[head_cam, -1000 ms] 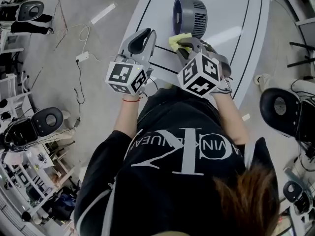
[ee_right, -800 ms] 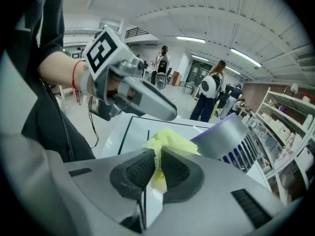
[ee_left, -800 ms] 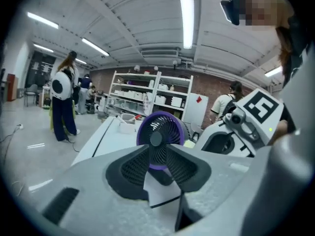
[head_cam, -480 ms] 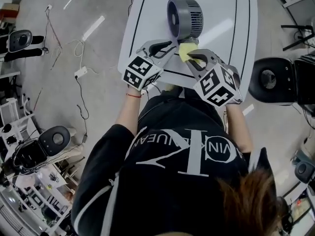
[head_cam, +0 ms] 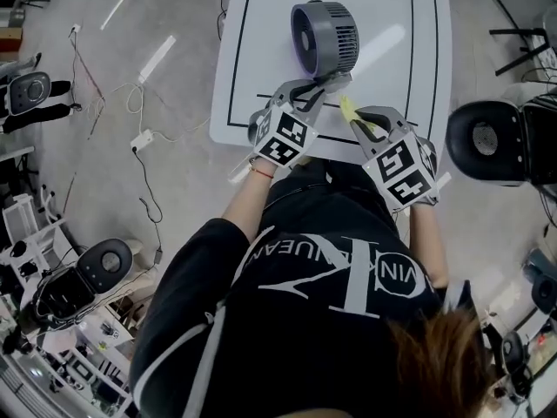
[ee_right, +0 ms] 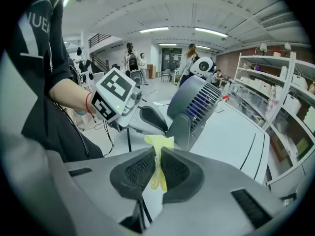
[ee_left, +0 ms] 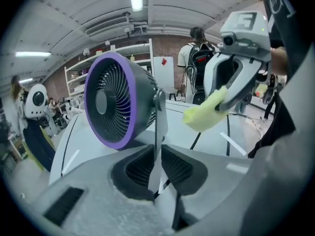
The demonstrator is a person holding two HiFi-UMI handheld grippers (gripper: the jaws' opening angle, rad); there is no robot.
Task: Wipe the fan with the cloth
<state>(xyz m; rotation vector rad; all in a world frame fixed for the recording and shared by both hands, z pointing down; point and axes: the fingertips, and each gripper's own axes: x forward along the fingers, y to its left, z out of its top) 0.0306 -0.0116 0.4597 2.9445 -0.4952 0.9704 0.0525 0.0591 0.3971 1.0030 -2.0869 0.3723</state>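
Note:
A grey fan (head_cam: pixel 324 37) with a purple rim (ee_left: pixel 115 100) stands upright on the white table (head_cam: pixel 418 42). My left gripper (head_cam: pixel 329 81) reaches its near side. Its jaws are closing with the fan's grey upright stand (ee_left: pixel 158 113) between them, and the pads touch it. My right gripper (head_cam: pixel 355 116) is shut on a yellow cloth (head_cam: pixel 349 109), just right of the left gripper and short of the fan's base. In the right gripper view the cloth (ee_right: pixel 158 144) sticks up from between the pads, with the fan's rear grille (ee_right: pixel 199 104) beyond it.
Black lines mark the table top. A black office chair (head_cam: pixel 487 142) stands close at the table's right. Cables and a power strip (head_cam: pixel 141 136) lie on the floor to the left. Machines (head_cam: pixel 87 273) stand at lower left. People stand far off.
My left gripper has come down and forward onto the fan's stand. The right gripper with the cloth has shifted right and slightly back from the fan.

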